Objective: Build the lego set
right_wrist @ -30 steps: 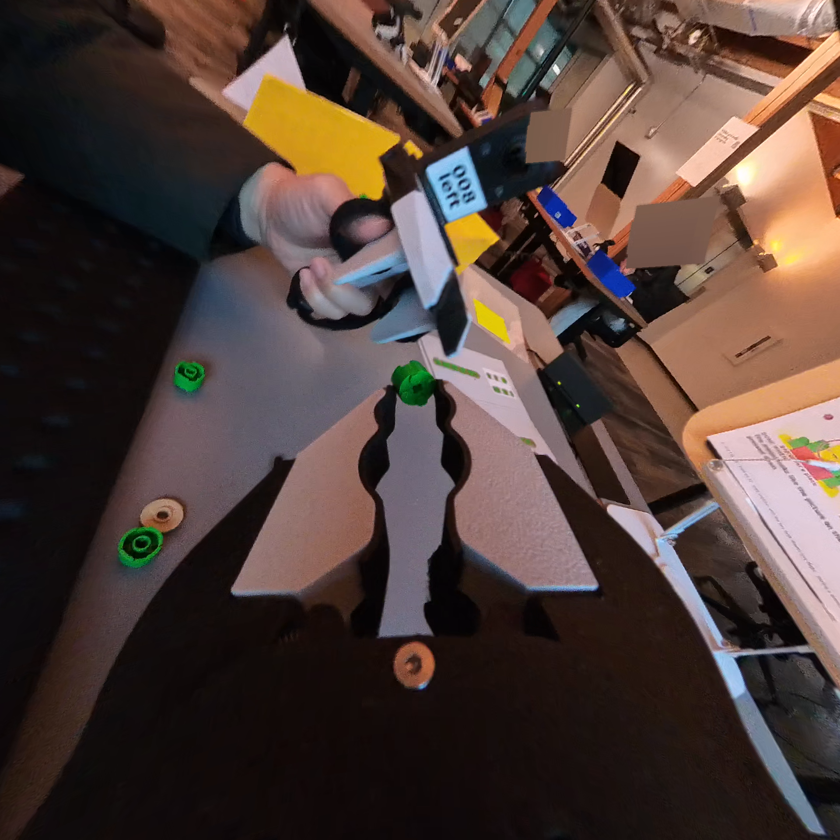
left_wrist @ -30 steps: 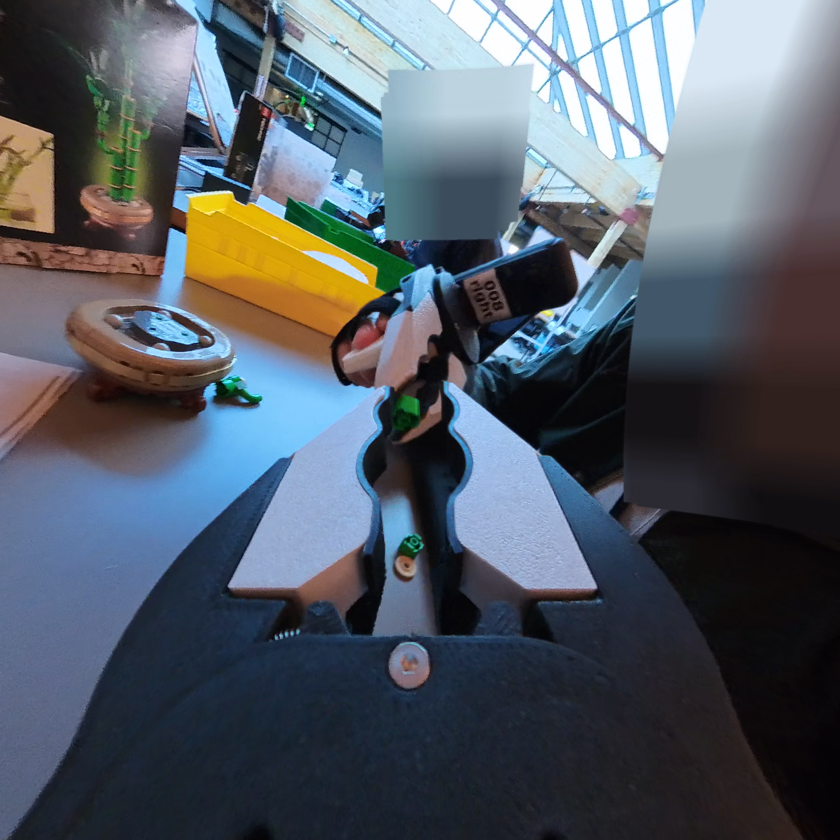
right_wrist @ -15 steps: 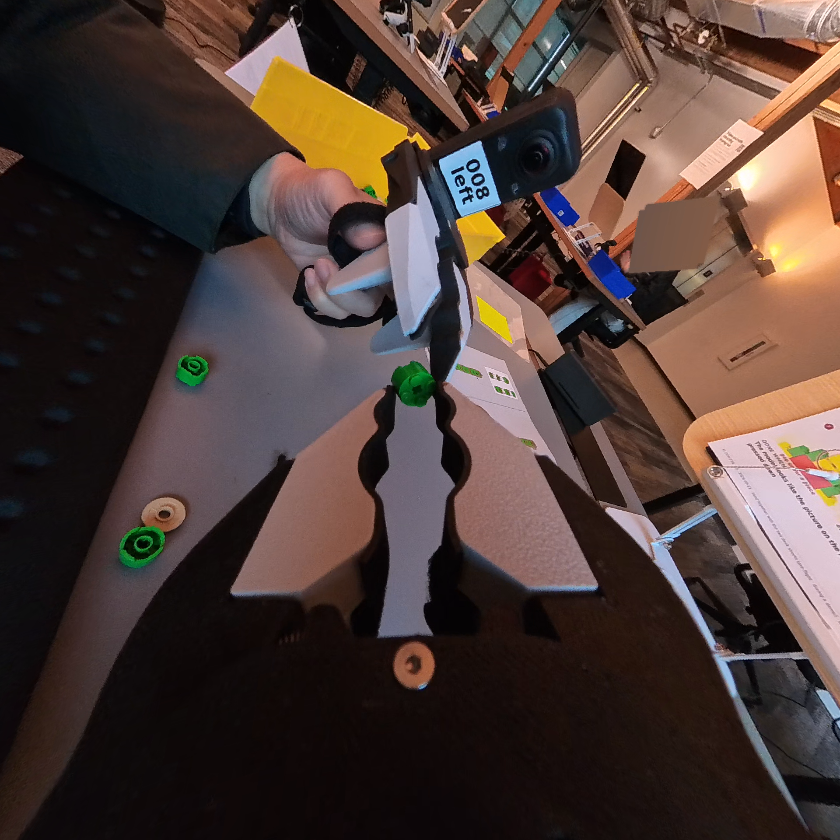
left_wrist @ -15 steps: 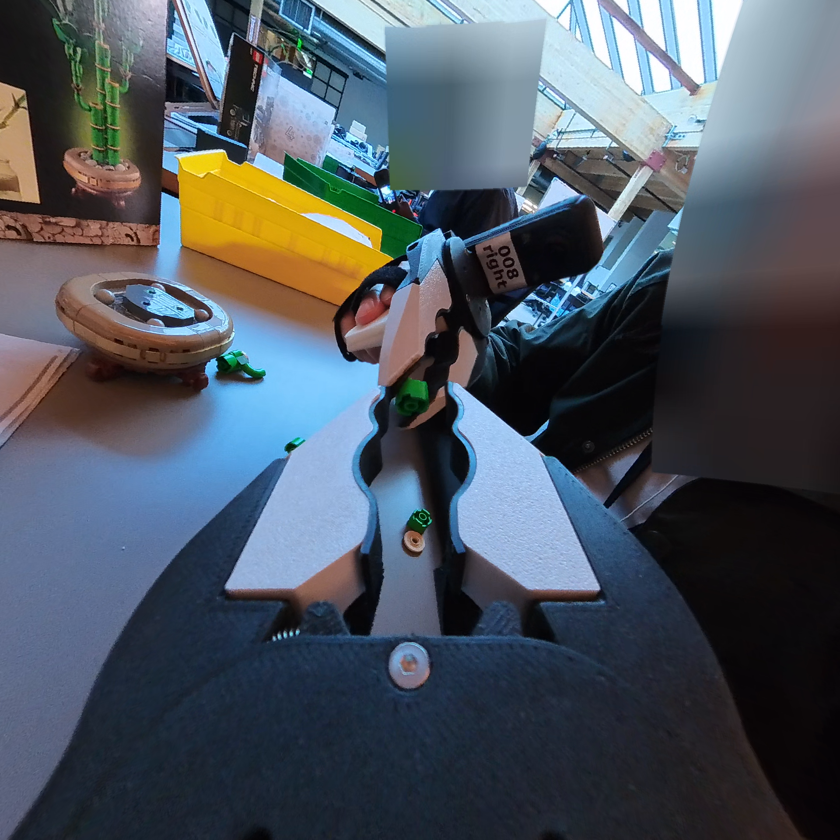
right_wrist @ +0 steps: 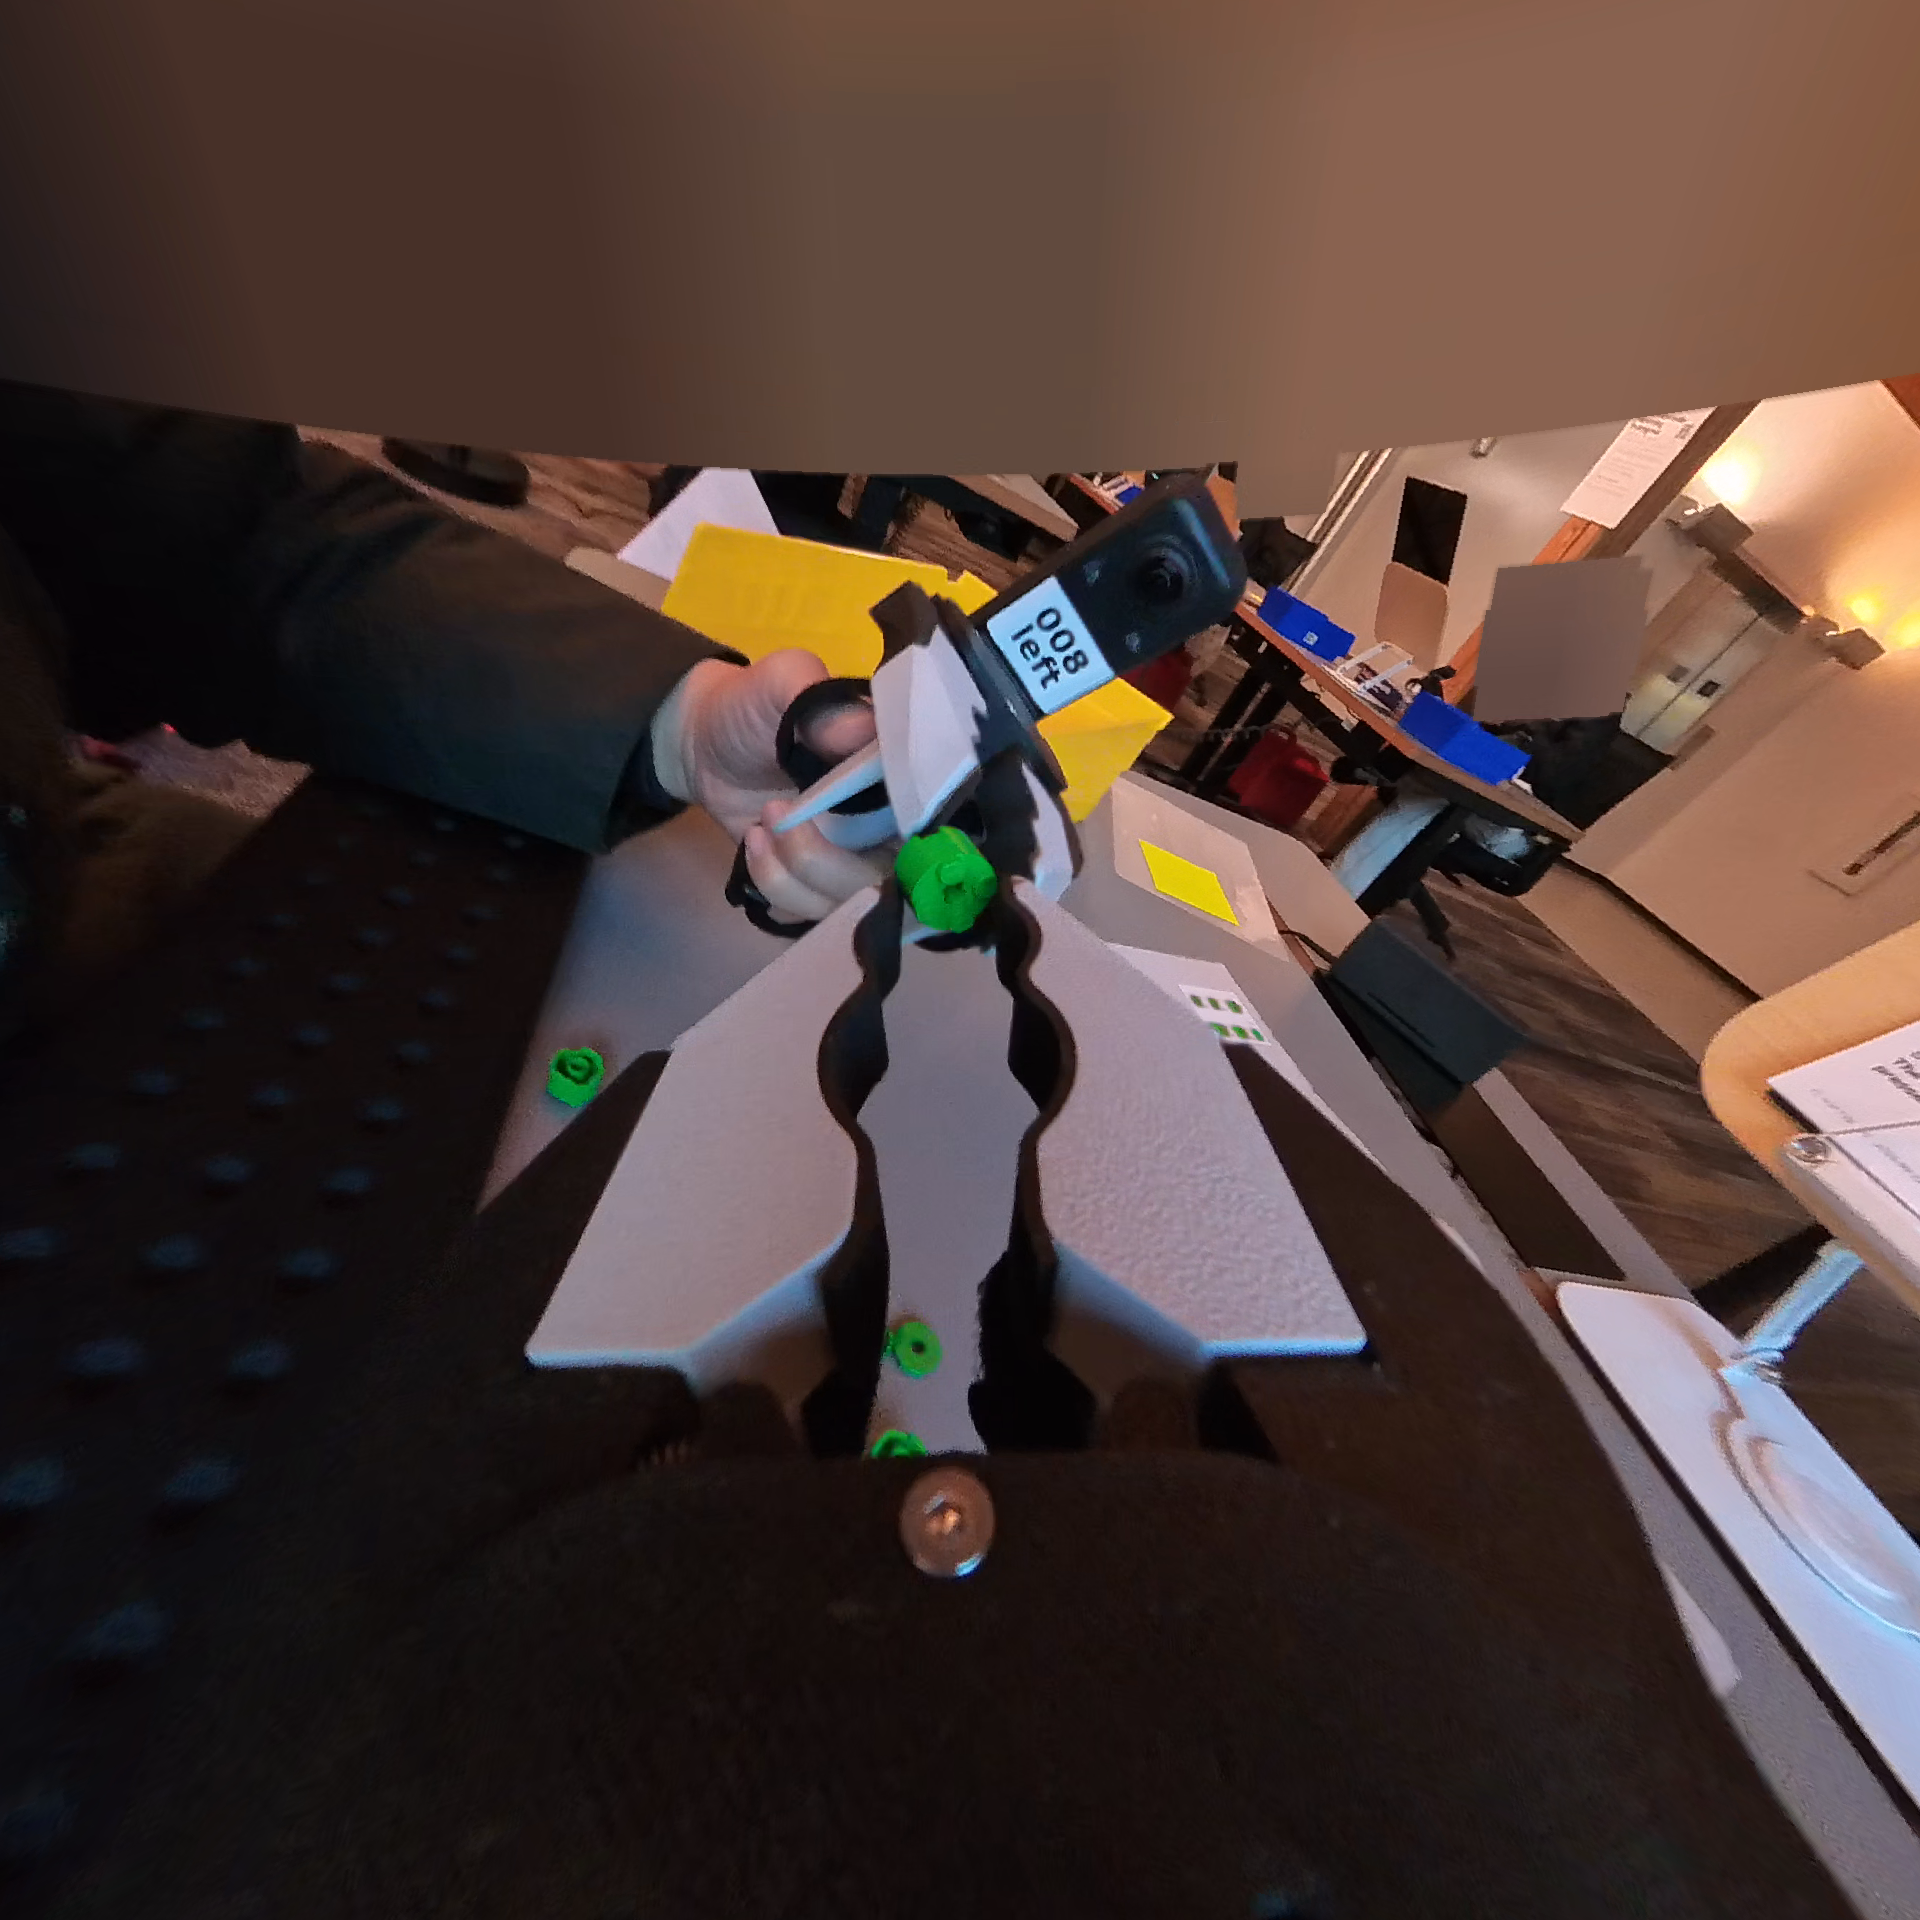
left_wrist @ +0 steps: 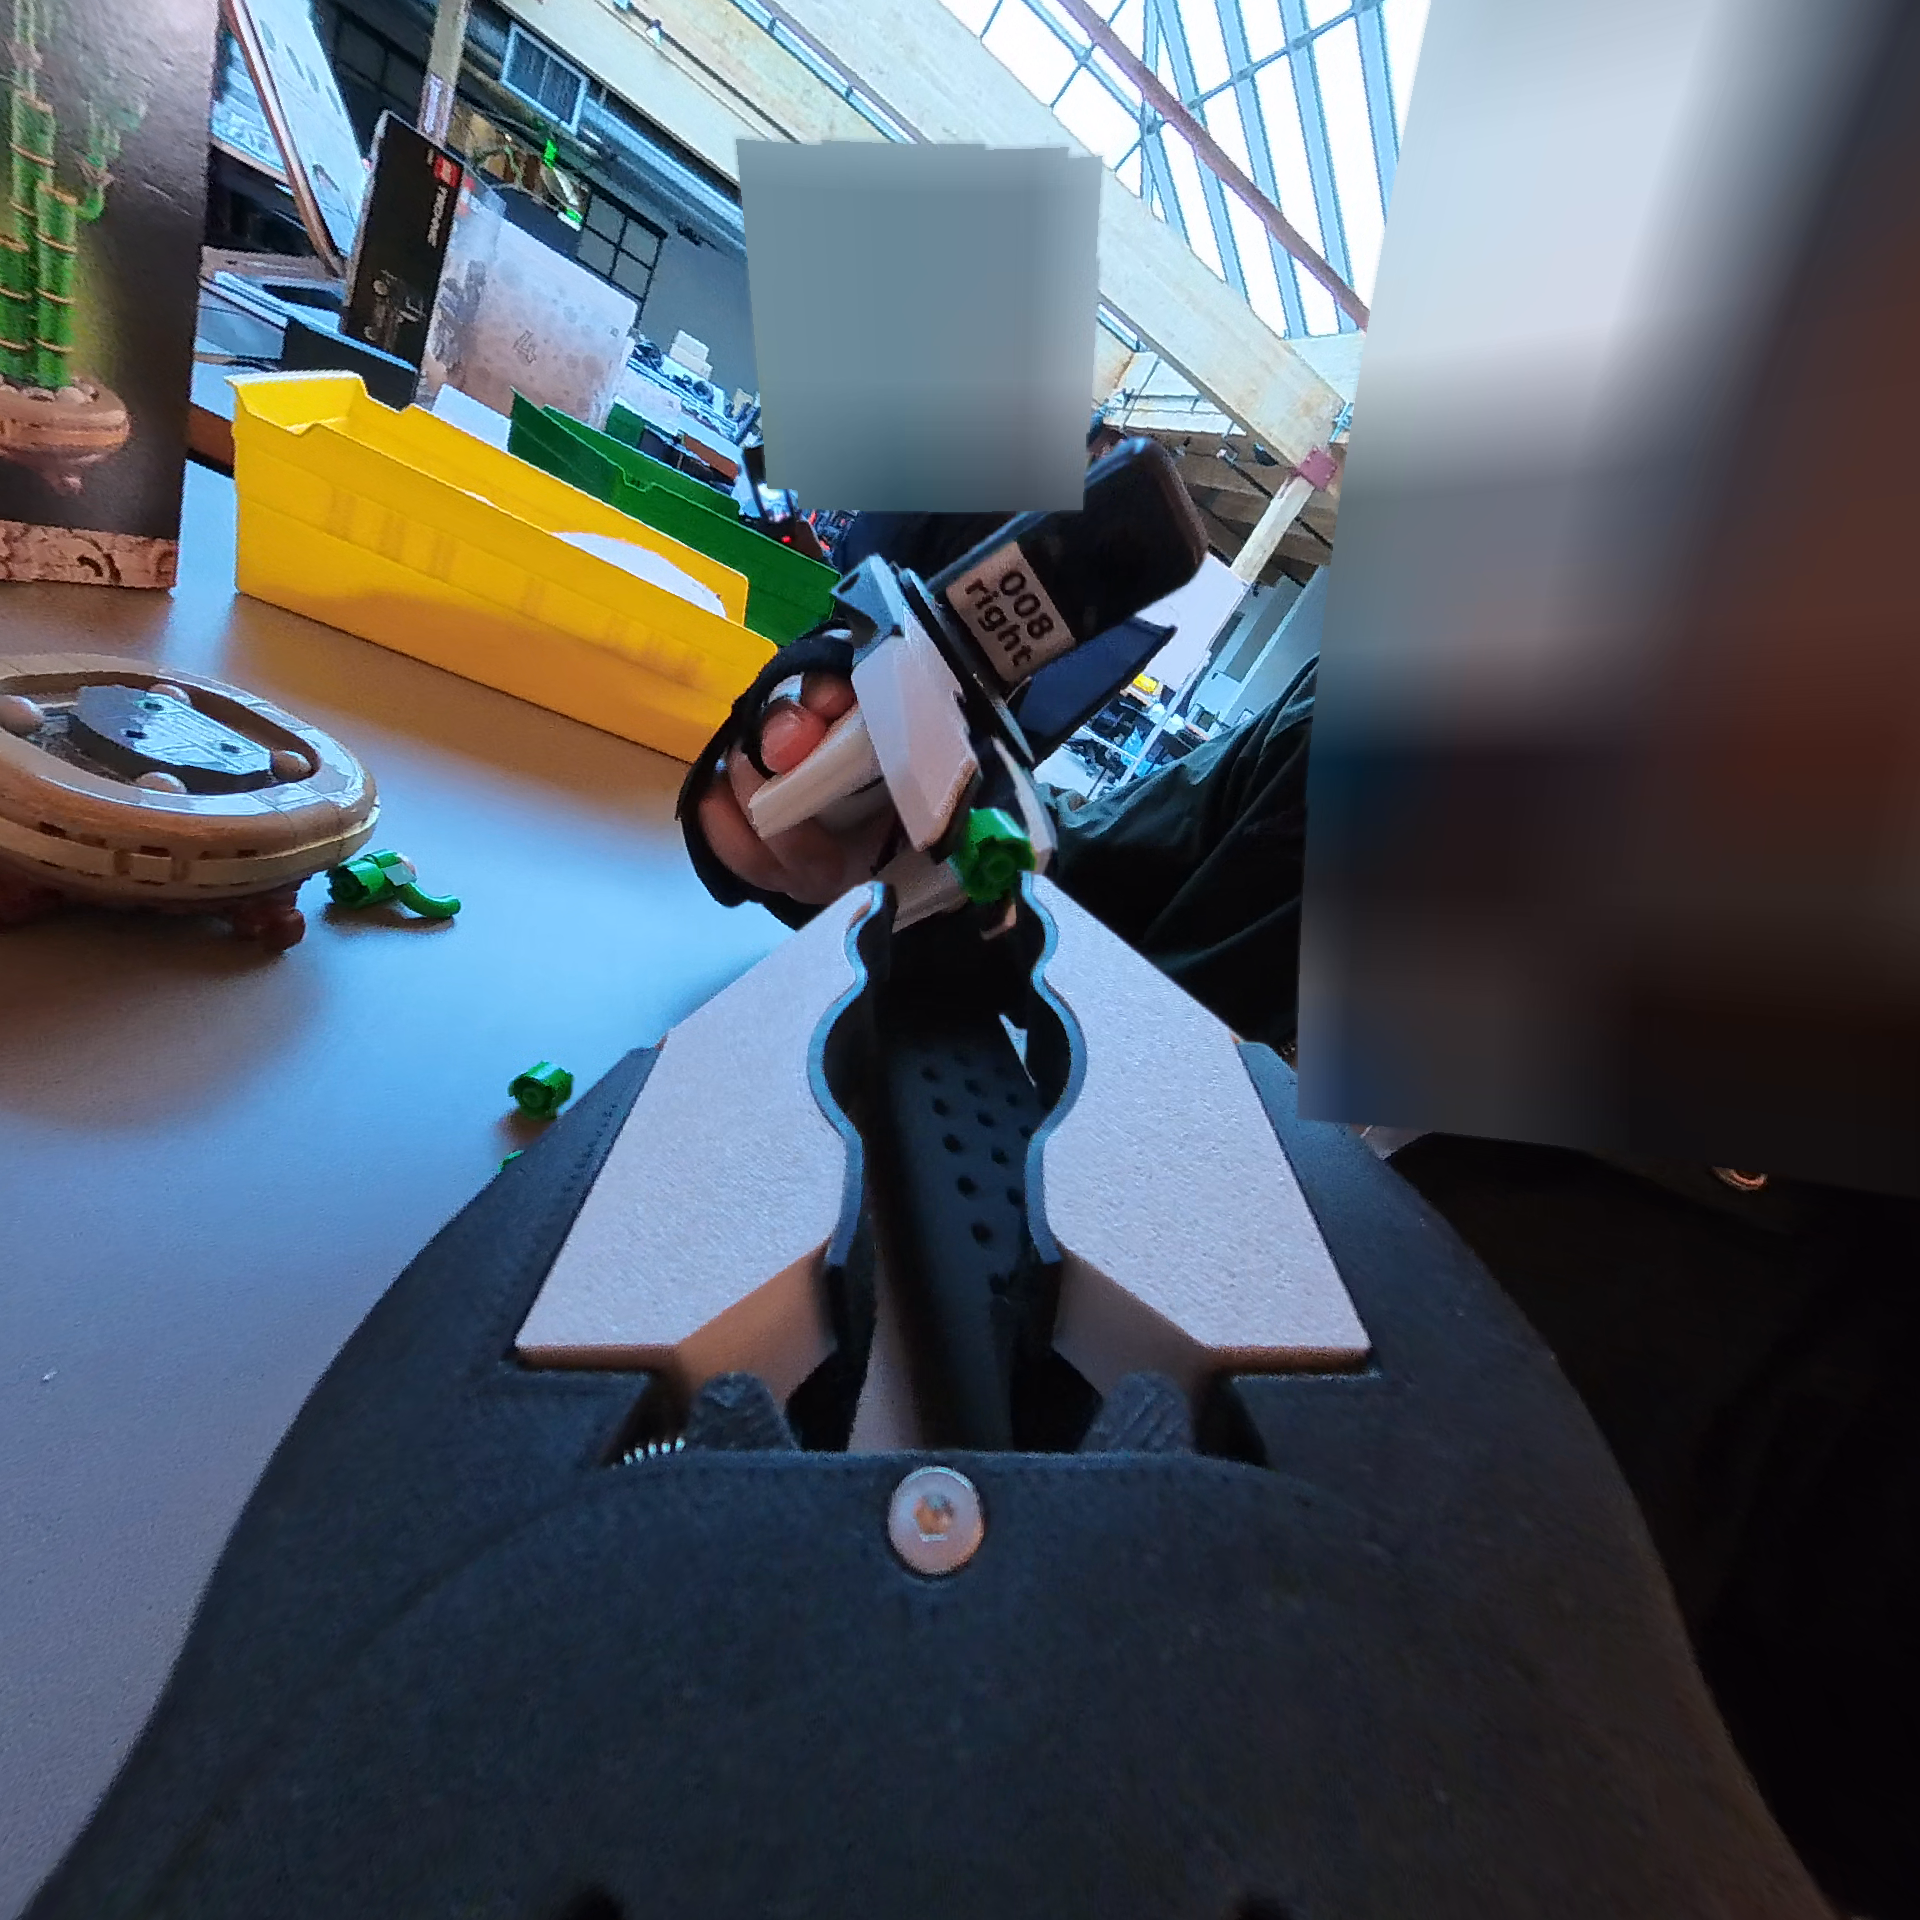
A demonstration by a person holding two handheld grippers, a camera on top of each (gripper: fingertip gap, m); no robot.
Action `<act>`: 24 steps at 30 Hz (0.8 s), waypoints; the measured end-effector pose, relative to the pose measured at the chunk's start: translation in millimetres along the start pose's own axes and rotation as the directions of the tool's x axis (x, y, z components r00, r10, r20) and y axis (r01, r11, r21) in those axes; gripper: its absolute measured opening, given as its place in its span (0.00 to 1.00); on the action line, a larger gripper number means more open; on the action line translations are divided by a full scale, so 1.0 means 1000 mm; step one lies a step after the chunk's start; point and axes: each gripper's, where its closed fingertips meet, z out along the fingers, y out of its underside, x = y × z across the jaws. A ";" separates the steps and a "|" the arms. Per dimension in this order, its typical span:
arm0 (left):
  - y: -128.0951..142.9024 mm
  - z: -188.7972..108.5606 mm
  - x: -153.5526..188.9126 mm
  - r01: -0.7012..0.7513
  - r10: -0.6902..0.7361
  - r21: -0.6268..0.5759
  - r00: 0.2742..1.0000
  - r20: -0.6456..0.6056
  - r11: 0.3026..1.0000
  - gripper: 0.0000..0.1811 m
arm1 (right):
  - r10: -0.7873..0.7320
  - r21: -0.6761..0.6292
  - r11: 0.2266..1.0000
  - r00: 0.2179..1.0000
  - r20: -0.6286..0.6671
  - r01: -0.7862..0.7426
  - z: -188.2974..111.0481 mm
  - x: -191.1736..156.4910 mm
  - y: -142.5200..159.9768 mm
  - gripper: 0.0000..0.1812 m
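Observation:
My right gripper (right_wrist: 943, 902) is shut on a small green round brick (right_wrist: 943, 878) and holds it in the air above the grey table (right_wrist: 644, 935). My left gripper (left_wrist: 956, 906) meets it tip to tip, its jaws a narrow gap apart with nothing between them. In the left wrist view the brick (left_wrist: 992, 842) sits just beyond the left gripper's right fingertip, in the right gripper's tips. The tan round pot base (left_wrist: 156, 769) stands on the table at the left, with a green curved piece (left_wrist: 390, 888) beside it.
Loose green round pieces lie on the table (left_wrist: 540, 1089) (right_wrist: 575, 1075) (right_wrist: 912, 1349). A yellow bin (left_wrist: 468, 561) and a green bin (left_wrist: 665, 488) stand behind. The set's box (left_wrist: 73, 260) is at far left. A black perforated mat (right_wrist: 260, 1143) lies by the person's sleeve. The green curved piece (left_wrist: 390, 888) is about 25 cm from both grippers' fingertips.
The two grippers have drawn closer and tilted. In the left wrist view the green brick has shifted from between my left fingertips up and to the right. The right gripper still holds it.

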 end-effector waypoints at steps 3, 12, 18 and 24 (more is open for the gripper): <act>0.003 0.003 0.004 0.004 -0.004 -0.016 1.000 -0.020 1.000 0.12 | 0.032 0.016 0.999 0.999 0.016 -0.033 -0.001 -0.001 -0.003 0.09; 0.016 0.010 0.012 -0.026 0.022 -0.089 0.999 -0.045 0.996 0.13 | 0.009 0.008 1.000 0.999 0.042 -0.009 0.001 -0.006 -0.002 0.09; 0.014 0.009 0.008 -0.022 0.020 -0.078 0.999 -0.027 0.997 0.15 | -0.151 -0.058 0.987 0.988 0.001 0.151 0.002 -0.004 0.010 0.09; 0.010 0.004 -0.001 -0.045 0.048 -0.065 0.998 0.035 0.997 0.10 | -0.201 -0.076 0.977 0.980 -0.008 0.199 0.002 -0.003 0.013 0.09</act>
